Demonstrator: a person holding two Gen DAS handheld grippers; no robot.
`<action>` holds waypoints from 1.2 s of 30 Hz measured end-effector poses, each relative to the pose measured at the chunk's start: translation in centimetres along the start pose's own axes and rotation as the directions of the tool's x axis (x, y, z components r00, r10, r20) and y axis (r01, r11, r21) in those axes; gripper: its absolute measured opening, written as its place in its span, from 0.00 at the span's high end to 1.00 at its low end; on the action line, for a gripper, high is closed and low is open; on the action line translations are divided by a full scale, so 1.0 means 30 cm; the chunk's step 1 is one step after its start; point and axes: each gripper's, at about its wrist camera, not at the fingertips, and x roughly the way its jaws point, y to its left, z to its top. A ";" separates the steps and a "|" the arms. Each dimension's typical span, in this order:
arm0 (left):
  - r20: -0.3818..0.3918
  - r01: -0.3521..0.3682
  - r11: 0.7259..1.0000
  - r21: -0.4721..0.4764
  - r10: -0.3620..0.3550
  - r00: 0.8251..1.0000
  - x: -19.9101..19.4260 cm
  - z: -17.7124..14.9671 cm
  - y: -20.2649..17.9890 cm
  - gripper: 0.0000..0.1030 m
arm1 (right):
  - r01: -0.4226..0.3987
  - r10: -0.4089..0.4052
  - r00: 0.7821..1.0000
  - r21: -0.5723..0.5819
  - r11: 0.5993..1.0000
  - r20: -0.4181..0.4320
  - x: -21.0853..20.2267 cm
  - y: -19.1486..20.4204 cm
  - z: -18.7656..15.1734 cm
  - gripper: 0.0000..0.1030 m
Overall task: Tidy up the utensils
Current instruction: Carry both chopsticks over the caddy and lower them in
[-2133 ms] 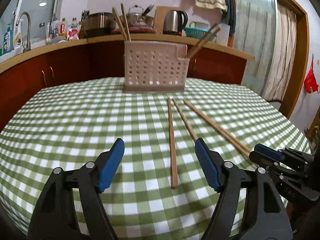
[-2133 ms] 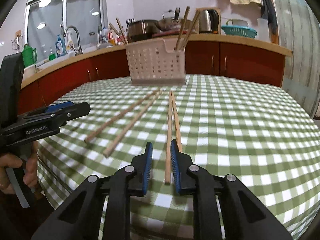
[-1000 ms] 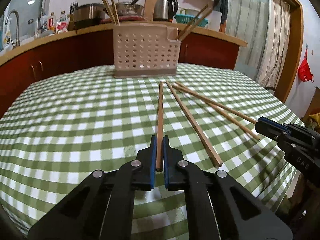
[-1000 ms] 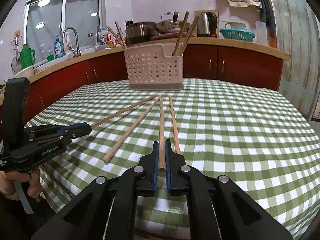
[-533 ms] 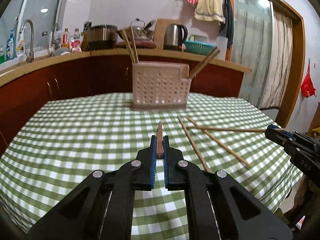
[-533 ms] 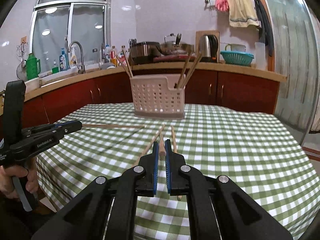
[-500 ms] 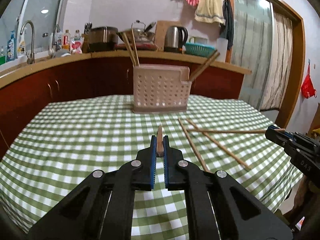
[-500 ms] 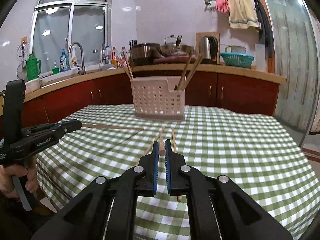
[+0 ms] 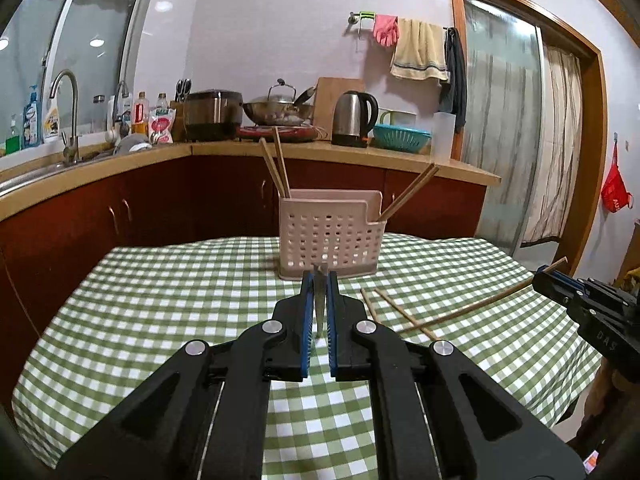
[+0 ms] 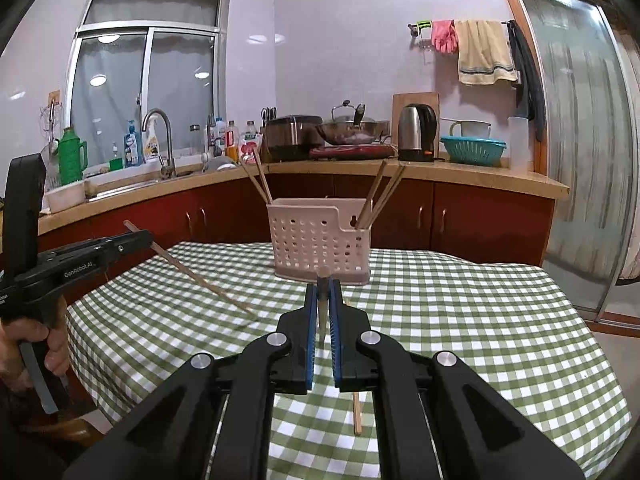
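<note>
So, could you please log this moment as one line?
left gripper: shut on chopstick | right gripper: shut on chopstick | basket: four chopsticks inside | table: two loose

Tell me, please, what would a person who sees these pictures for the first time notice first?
First, the two hand-held grippers: the left hand-held gripper and the right hand-held gripper are each shut on one wooden chopstick, raised above the green checked tablecloth. Behind them, mid-table, stands the pale perforated utensil basket with chopsticks already leaning out at both ends. Two loose chopsticks lie on the cloth to its right.
</note>
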 end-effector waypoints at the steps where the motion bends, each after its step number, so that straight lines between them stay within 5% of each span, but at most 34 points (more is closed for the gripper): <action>1: 0.001 0.002 1.000 0.002 -0.002 1.000 0.002 0.007 0.001 0.94 | -0.001 0.001 1.000 0.001 1.000 0.002 0.002 0.000 0.007 0.93; 36: 0.090 0.057 0.998 -0.008 -0.056 0.994 0.131 0.237 0.032 0.94 | -0.032 0.034 0.993 -0.021 0.999 0.115 0.132 0.003 0.261 0.93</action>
